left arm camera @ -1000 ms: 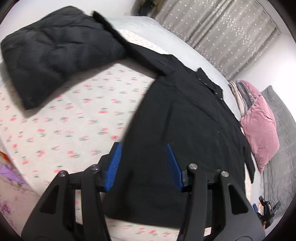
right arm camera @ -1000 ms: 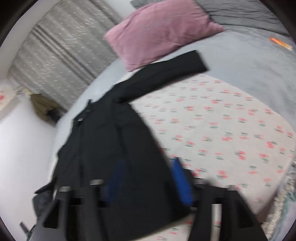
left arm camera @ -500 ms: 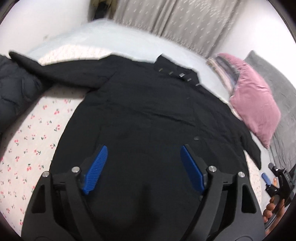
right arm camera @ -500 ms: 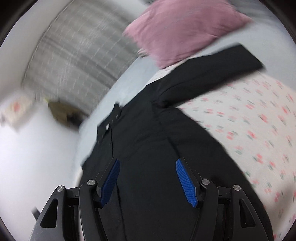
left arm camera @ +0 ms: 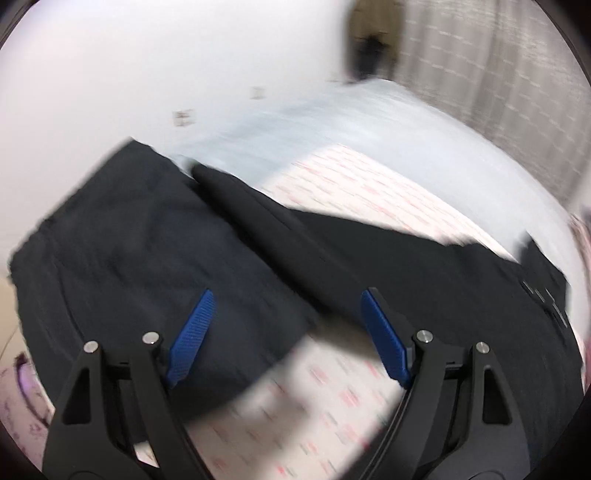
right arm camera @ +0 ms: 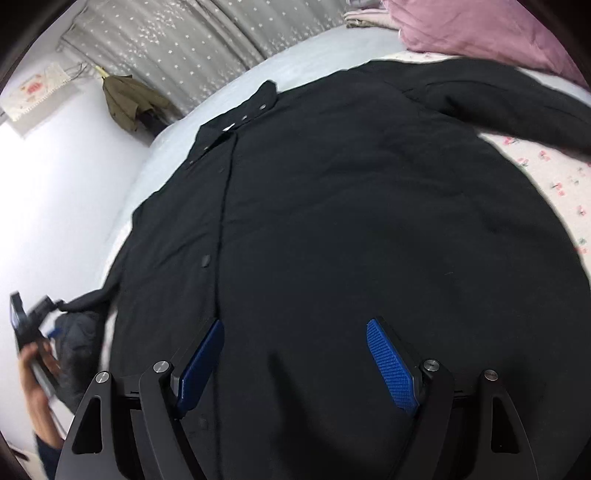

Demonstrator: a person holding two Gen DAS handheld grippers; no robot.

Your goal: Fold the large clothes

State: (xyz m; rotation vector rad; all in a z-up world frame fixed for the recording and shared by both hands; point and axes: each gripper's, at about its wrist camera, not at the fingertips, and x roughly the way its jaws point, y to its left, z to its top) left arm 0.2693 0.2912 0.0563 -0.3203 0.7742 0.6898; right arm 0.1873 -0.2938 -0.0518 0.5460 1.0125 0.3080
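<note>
A large black button-front coat [right arm camera: 351, 229] lies spread flat on the bed, collar toward the curtain, one sleeve [right arm camera: 509, 107] stretched out toward the pink pillow. My right gripper [right arm camera: 295, 332] is open and empty just above the coat's lower front. In the blurred left wrist view, the coat's other sleeve [left arm camera: 280, 236] runs diagonally across the cherry-print sheet [left arm camera: 332, 387], and the coat's body [left arm camera: 461, 295] lies at the right. My left gripper [left arm camera: 284, 306] is open and empty above that sleeve.
A second dark padded jacket [left arm camera: 122, 266] lies beside the sleeve at the left. A pink pillow [right arm camera: 480, 33] is at the head of the bed. A grey starred curtain [right arm camera: 207, 48] and white wall stand behind. The left gripper with its hand [right arm camera: 33, 347] shows at far left.
The left gripper has swung left from over the coat's body to over its outstretched sleeve and the padded jacket. The right gripper has moved lower and closer over the coat's front.
</note>
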